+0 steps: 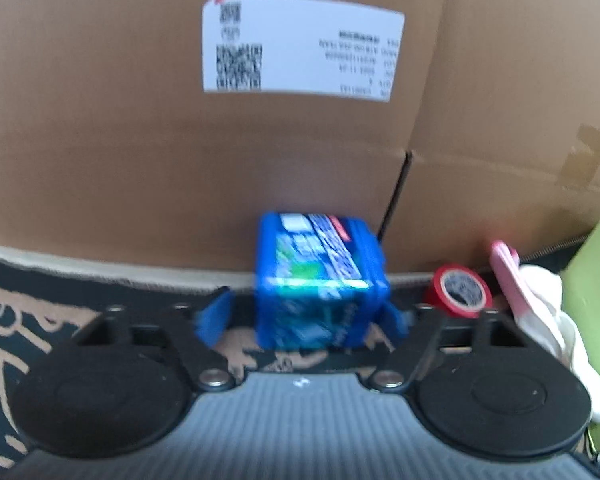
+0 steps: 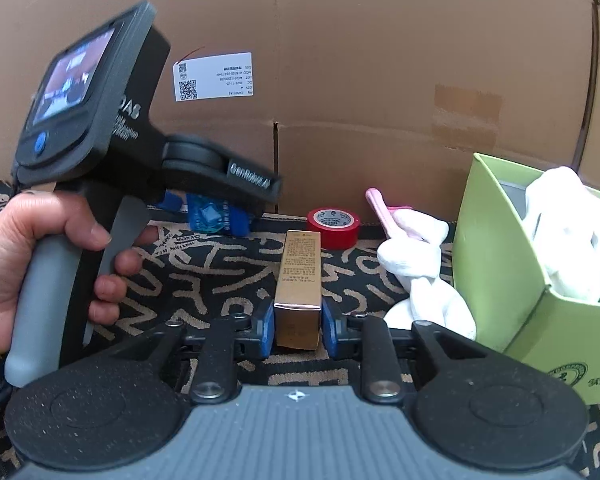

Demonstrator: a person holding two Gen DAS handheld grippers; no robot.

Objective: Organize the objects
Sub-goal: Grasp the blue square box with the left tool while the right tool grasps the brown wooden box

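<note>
In the left wrist view a blue packet (image 1: 320,280) stands between the blue fingers of my left gripper (image 1: 304,320); the fingers stand wide, with a gap at the left finger, so the gripper is open around it. The packet also shows in the right wrist view (image 2: 212,218), under the left gripper's body (image 2: 100,120). My right gripper (image 2: 298,326) is shut on a gold carton (image 2: 300,280) that lies lengthwise on the patterned cloth (image 2: 204,280).
A big cardboard box (image 2: 380,80) walls the back. A red tape roll (image 2: 334,226), a pink object (image 2: 384,212) and white cloth (image 2: 416,276) lie right of centre. A green box (image 2: 512,280) holding white cloth stands at right.
</note>
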